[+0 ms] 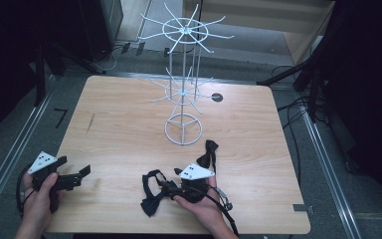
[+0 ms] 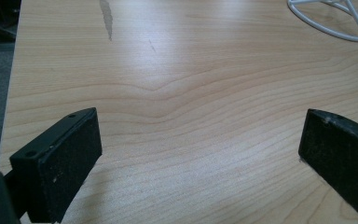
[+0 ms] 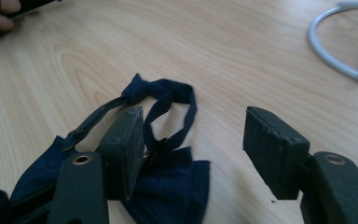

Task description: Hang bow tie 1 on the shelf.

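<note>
Bow tie [image 3: 168,182] on table [image 1: 119,129] beneath right gripper [image 3: 193,140], jaws spread, nothing pinched; left gripper [image 2: 200,154] spread, empty.

Your dark navy bow tie [image 3: 168,186] lies flat on the table [image 1: 119,134] near its front edge, a little right of the middle. Its thin strap [image 3: 177,105] curls away from the bow in an open loop. A second bow tie [image 1: 208,154] lies just beyond it, toward the right edge.
</note>
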